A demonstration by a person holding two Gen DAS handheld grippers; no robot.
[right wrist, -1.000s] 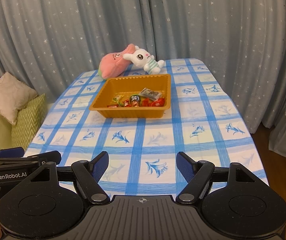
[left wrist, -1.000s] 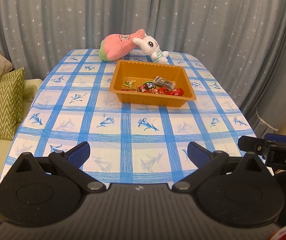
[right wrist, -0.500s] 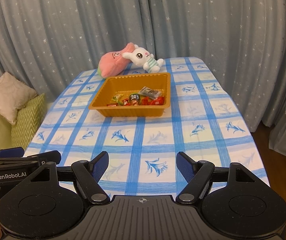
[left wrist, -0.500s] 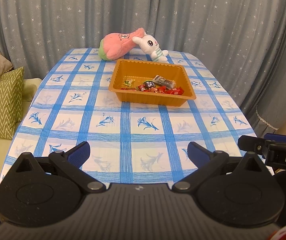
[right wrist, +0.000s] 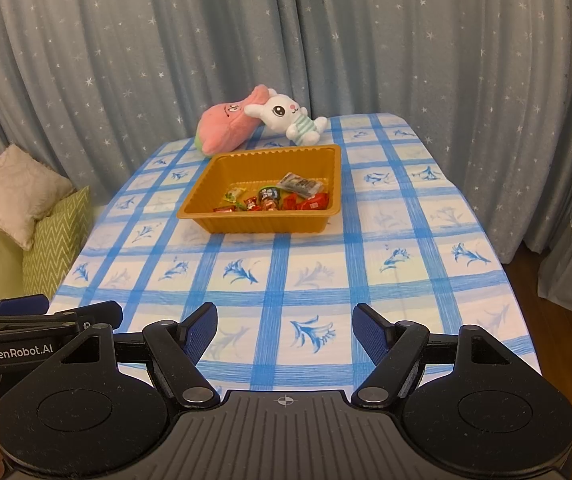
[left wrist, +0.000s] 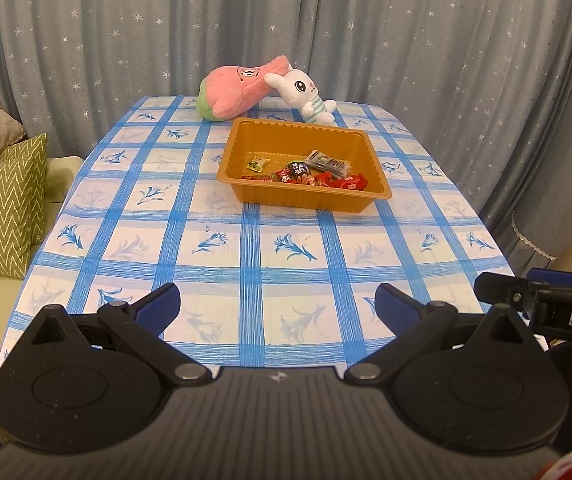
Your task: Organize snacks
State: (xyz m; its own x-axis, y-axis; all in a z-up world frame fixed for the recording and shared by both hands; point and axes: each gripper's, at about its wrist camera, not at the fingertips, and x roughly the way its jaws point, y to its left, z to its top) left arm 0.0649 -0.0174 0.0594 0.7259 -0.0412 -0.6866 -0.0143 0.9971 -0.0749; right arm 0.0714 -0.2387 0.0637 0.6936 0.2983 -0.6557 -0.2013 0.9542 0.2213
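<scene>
Both grippers hang over the near table edge, jaws spread wide w/ nothing between them: left gripper (left wrist: 277, 304), right gripper (right wrist: 284, 326). Beyond, well apart from both, an orange plastic tray (left wrist: 309, 202) sits mid-table on the blue-checked tablecloth (left wrist: 246, 264). Wrapped snacks (left wrist: 305, 172) lie heaped along its near wall: red candies, a dark round one, a grey packet (right wrist: 301, 185). Probably light, crinkly, slippery; best pinched by a wrapper end. Behind the tray: pink plush (left wrist: 238, 90) & white bunny plush (right wrist: 289, 118), touching each other.
</scene>
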